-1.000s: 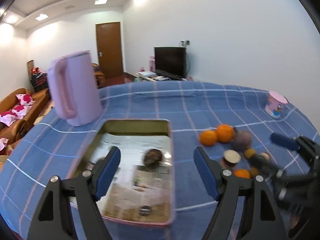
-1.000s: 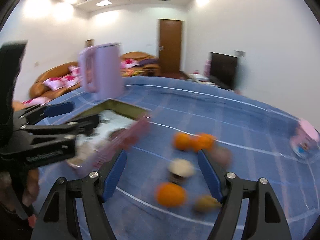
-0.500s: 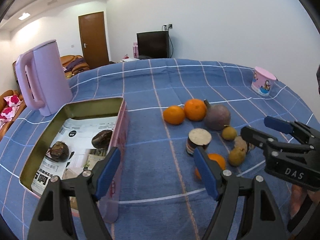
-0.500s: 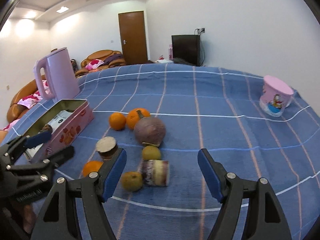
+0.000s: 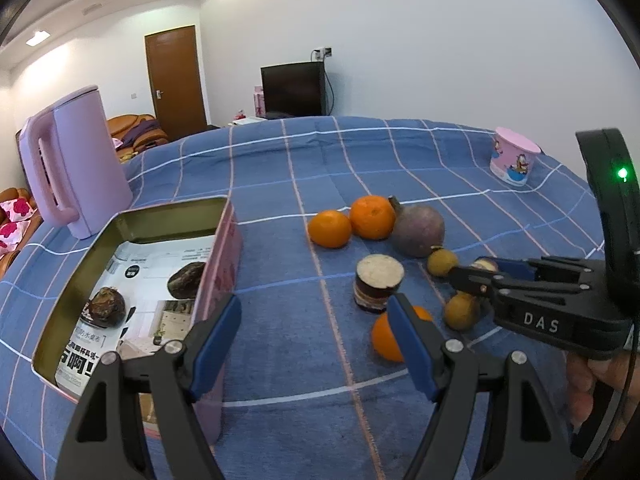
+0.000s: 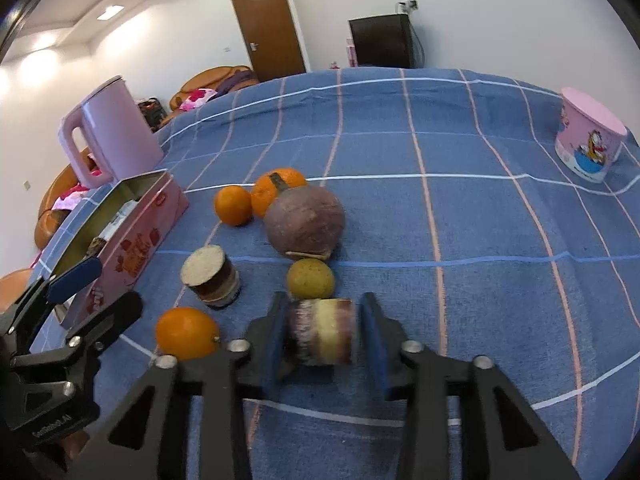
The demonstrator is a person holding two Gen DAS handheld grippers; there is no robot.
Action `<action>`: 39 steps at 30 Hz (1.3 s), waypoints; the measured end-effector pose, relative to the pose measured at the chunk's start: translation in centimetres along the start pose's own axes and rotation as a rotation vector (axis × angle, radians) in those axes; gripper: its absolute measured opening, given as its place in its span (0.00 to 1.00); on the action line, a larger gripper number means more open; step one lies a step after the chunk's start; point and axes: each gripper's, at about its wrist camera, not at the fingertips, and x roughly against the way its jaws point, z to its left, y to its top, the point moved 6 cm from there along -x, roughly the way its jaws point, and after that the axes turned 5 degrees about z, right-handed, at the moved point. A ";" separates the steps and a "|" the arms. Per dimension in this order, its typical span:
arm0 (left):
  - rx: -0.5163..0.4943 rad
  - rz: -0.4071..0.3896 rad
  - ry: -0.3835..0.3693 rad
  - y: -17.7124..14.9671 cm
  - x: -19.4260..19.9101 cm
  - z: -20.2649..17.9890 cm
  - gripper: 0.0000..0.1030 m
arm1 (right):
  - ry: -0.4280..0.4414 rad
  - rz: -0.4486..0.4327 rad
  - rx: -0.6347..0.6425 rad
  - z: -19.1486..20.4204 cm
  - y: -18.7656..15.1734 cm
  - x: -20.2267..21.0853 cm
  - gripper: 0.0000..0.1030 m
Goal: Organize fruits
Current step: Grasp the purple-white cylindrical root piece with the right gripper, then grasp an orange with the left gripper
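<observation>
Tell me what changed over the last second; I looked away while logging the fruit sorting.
The right gripper swung down to the fruit pile and is closing around the cut striped piece. The left gripper shifted from above the tin toward the fruit, jaws open and empty. Fruit, kettle and cup stayed put.

The right hand-held gripper (image 6: 322, 338) points forward and downward. Its jaws are closing, with a cut cylindrical piece (image 6: 322, 336) between the blue pads; a narrow gap remains at the right pad. The left hand-held gripper (image 5: 314, 346) points downward, jaws spread wide, nothing between them. A hand (image 5: 596, 392) grips the right unit's handle.
</observation>
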 end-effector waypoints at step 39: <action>0.017 0.038 -0.109 0.9 -1.8 -2.1 0.37 | -0.063 -0.162 0.002 -0.9 0.2 3.7 0.35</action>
